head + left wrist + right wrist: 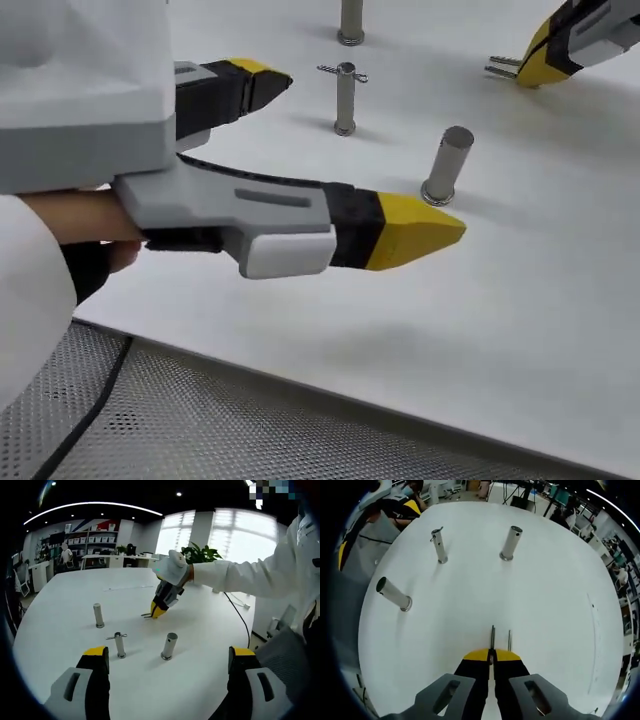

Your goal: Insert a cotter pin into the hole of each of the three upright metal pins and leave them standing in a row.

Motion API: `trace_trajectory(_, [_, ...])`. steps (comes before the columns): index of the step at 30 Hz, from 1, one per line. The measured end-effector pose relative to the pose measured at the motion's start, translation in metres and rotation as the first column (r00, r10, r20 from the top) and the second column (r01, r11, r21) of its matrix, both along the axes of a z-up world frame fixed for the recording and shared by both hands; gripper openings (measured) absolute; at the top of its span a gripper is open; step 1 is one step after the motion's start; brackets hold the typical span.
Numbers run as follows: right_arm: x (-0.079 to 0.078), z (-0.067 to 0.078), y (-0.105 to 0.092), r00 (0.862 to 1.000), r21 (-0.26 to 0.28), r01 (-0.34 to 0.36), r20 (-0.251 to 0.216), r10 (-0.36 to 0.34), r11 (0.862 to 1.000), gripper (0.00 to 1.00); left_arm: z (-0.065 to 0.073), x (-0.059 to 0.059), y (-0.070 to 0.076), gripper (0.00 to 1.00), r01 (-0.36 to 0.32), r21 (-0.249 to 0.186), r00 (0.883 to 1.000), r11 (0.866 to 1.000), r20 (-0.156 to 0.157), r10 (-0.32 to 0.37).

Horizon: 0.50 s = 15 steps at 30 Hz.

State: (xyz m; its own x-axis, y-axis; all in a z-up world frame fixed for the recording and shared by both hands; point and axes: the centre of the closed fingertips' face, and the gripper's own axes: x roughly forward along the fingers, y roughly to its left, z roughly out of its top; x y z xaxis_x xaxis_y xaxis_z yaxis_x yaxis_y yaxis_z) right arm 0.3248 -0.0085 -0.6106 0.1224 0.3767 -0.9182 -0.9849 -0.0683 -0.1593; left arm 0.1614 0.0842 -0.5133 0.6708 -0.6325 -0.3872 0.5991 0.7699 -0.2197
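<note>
White worktop [480,340], pinning in progress: one upright of three fitted.

From the left we list:
- The left gripper [360,155] has its jaws spread wide and holds nothing. It hovers over the near-left part of the worktop, its lower jaw close to the near edge. Below that edge we note a perforated surface [250,430] and a black cable [90,410].
- The far pin [351,25] stands toward the far edge, not yet fitted.
- The middle pin [345,100] has a fitted cotter pin [343,71] through its top.
- The near pin [447,165], not yet fitted, stands just beyond the lower jaw tip, with a broad bare stretch between it and the near edge.
- Open worktop follows.
- The right gripper [540,60] has its jaws closed on a loose cotter pin [500,68], well apart from all three uprights. We cannot tell whether its legs touch the worktop.
</note>
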Motion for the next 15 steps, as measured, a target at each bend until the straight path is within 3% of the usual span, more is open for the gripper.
trace_trajectory(10, [-0.008, 0.02, -0.008, 0.998, 0.102, 0.036, 0.05, -0.042, 0.994, 0.0, 0.015, 0.014, 0.004, 0.96, -0.014, -0.023, 0.999, 1.0, 0.042, 0.015])
trace_trajectory(15, [-0.011, 0.033, -0.009, 0.995, 0.16, 0.046, 0.081, -0.06, 0.986, 0.0, 0.025, 0.021, 0.001, 0.93, 0.009, -0.056, 0.999, 0.998, 0.053, -0.006])
